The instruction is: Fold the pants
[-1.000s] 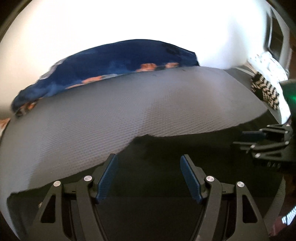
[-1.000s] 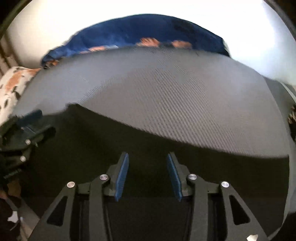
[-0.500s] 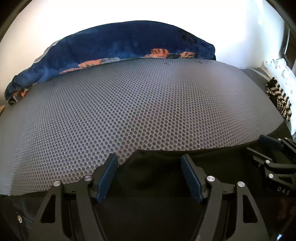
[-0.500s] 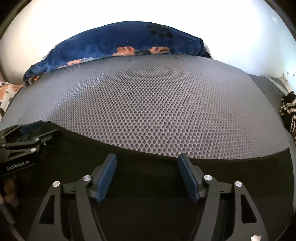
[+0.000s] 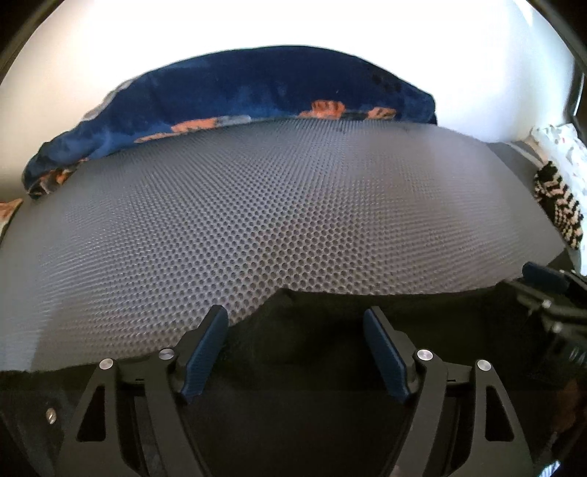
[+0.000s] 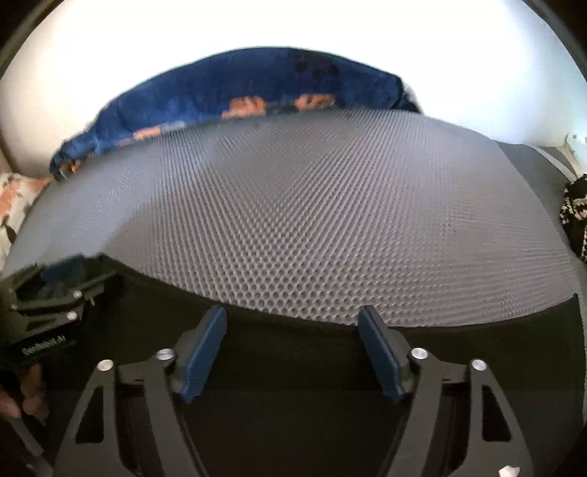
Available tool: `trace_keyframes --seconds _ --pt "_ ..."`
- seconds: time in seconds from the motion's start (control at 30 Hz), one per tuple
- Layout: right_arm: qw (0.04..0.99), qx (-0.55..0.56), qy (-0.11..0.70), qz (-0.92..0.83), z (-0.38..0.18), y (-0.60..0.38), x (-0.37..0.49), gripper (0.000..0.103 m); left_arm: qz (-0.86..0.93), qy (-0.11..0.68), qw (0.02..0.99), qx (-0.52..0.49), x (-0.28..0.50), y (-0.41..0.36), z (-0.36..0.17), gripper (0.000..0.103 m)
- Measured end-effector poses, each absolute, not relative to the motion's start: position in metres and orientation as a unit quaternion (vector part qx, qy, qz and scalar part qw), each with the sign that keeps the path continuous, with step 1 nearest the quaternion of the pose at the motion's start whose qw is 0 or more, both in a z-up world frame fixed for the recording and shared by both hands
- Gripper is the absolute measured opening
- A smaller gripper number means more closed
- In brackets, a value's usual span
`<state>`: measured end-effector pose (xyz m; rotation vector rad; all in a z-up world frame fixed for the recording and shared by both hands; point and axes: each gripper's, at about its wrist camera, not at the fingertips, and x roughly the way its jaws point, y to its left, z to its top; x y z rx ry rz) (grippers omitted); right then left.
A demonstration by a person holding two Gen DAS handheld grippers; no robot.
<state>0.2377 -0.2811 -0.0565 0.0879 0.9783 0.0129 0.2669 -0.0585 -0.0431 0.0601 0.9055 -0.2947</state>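
Grey honeycomb-textured mat (image 5: 279, 220) fills most of both views, a broad padded surface running from the near foreground back to a white wall (image 5: 293, 33). Along its far edge lies a dark blue blanket (image 5: 256, 95) with orange patches, bunched into a long low mound that touches the mat's rear border. In the right wrist view the same blanket (image 6: 234, 91) sits slightly left of centre, and a pale cloth with orange and dark spots (image 6: 18, 198) shows at the left margin.

Black pants (image 5: 330, 337) lie spread across the near part of the mat, their far edge forming an uneven dark line against the grey; the fabric reaches under and around both tools. In the right wrist view the pants (image 6: 293, 345) cover the whole foreground strip from left to right.

At the right edge of the mat rests a black-and-white striped knit item (image 5: 557, 205), beside a white speckled cloth (image 5: 561, 146).

The left gripper (image 5: 295, 330) hovers over the pants with its blue-padded fingers spread wide, nothing between them. The right gripper (image 6: 292, 328) is likewise spread wide and empty above the dark fabric. Each tool appears at the edge of the other's view, low over the pants.
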Motion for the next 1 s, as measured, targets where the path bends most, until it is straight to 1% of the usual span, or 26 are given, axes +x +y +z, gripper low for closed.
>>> trace_keyframes --seconds 0.07,0.27,0.37,0.53,0.67,0.77,0.93,0.97,1.0 --pt "0.885 0.058 0.461 0.013 -0.044 -0.291 0.230 0.071 -0.138 0.430 0.891 0.039 0.257 -0.058 -0.036 0.077" --pt "0.873 0.159 0.461 0.010 -0.018 -0.347 0.190 0.071 -0.134 0.417 0.898 0.039 0.214 -0.051 -0.021 0.077" --pt "0.870 0.170 0.463 -0.016 -0.014 -0.371 0.165 0.071 -0.131 0.421 0.897 0.037 0.193 -0.047 -0.023 0.077" --pt "0.855 0.207 0.473 -0.048 -0.018 -0.407 0.119 0.071 -0.135 0.442 0.887 0.007 0.160 -0.041 -0.033 0.077" --pt "0.845 0.244 0.469 -0.080 -0.019 -0.443 0.080 0.071 -0.120 0.440 0.890 -0.015 0.138 -0.034 -0.034 0.076" --pt "0.831 0.292 0.461 -0.111 -0.022 -0.477 0.049 0.071 -0.102 0.440 0.892 -0.023 0.129 -0.029 -0.033 0.077" --pt "0.814 0.327 0.459 -0.143 -0.029 -0.513 0.016 0.071 -0.084 0.447 0.891 -0.018 0.124 -0.026 -0.040 0.077" --pt "0.810 0.334 0.458 -0.150 -0.032 -0.518 0.012 0.070 -0.085 0.450 0.889 -0.018 0.124 -0.027 -0.042 0.077" --pt "0.805 0.348 0.455 -0.156 -0.035 -0.525 0.007 0.066 -0.087 0.455 0.886 -0.017 0.124 -0.028 -0.044 0.077"
